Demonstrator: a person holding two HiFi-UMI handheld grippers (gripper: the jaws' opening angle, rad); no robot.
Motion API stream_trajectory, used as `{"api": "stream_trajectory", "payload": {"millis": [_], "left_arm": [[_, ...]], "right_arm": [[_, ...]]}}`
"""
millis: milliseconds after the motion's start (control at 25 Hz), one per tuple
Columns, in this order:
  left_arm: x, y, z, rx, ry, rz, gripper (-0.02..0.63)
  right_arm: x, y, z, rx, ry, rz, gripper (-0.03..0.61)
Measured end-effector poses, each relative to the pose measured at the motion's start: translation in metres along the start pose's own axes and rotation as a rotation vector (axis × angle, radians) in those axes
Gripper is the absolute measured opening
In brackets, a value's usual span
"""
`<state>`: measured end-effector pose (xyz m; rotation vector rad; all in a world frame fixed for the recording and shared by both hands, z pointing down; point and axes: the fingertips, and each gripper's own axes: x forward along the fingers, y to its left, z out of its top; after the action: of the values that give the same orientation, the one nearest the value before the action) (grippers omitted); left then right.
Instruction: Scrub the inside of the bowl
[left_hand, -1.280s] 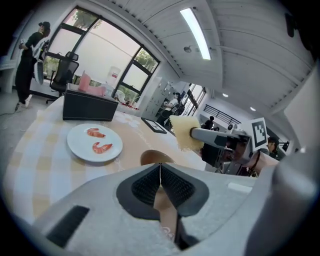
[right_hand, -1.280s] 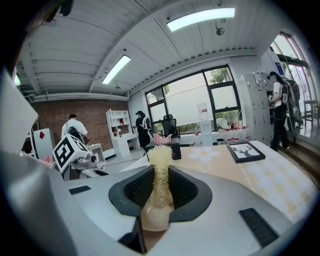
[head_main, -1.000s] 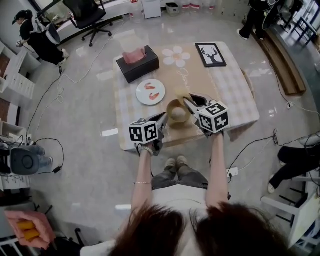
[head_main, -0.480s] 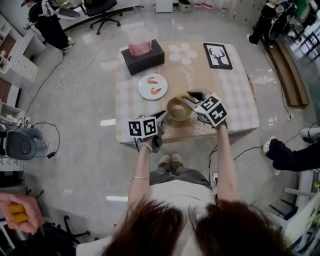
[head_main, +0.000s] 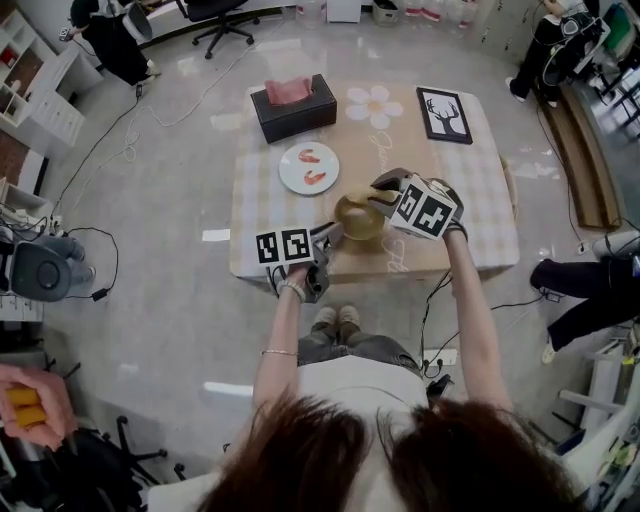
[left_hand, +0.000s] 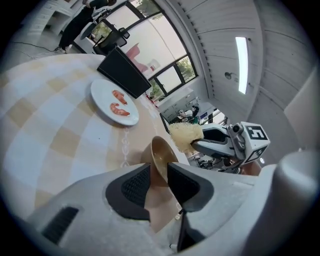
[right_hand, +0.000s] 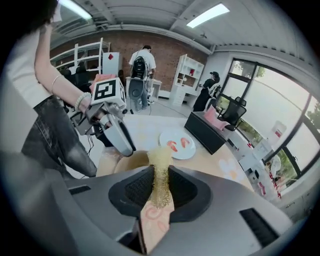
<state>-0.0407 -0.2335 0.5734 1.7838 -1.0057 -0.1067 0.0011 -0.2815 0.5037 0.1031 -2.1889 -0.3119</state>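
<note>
Nearest the person: left gripper (left_hand: 159, 166) sits at the near-left rim of the bowl (left_hand: 161, 150). Its jaws have just been opening and stand wide apart, with the thin rim running up between the pads. A gap shows on at least one side, so the rim is straddled, not yet clamped. The bowl, tan and apparently empty, sits on the table (head_main: 470, 190) close to its front edge. At the bowl's far-right side: right gripper (right_hand: 160, 172), pitched downward, jaws closed tight on a yellow scrub pad (right_hand: 160, 156) whose free end sticks out past the fingertips toward the bowl's mouth. Cannot tell from any view whether the pad touches the inner wall yet. Beyond the bowl, to the left: white plate (head_main: 290, 168) with two red pieces on it, well apart from the bowl. Further beyond the bowl: black tissue box (head_main: 292, 115); off to the bowl's far right, a framed deer picture (head_main: 443, 110). Judgement: step in hand is the set-up for scrubbing, bracing the bowl and bringing the pad in; rubbing looks not yet begun. Next move calls for the left jaws to pinch the rim so the bowl cannot skid or tip off the front edge. The right then needs to lower the pad onto the inner wall and sweep it round under moderate pressure.
</note>
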Motion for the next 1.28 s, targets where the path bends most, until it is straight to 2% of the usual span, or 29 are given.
{"api": "stream_trajectory", "payload": {"millis": [480,1040,1280], "left_arm": [[0.007,-0.001,-0.005,-0.111,-0.001,-0.003,0.114],[0.006,-0.001,-0.011,-0.193,0.043,-0.033,0.112],[0.008,0.003,-0.014,-0.201,0.069,-0.014,0.110]], "right_arm": [[0.016,0.012,0.001,-0.280,0.132,0.139,0.080],[0.027,0.024,-0.007,-0.536,0.287,0.269,0.080],[0.030,0.024,-0.001,-0.651,0.334,0.310,0.080]]}}
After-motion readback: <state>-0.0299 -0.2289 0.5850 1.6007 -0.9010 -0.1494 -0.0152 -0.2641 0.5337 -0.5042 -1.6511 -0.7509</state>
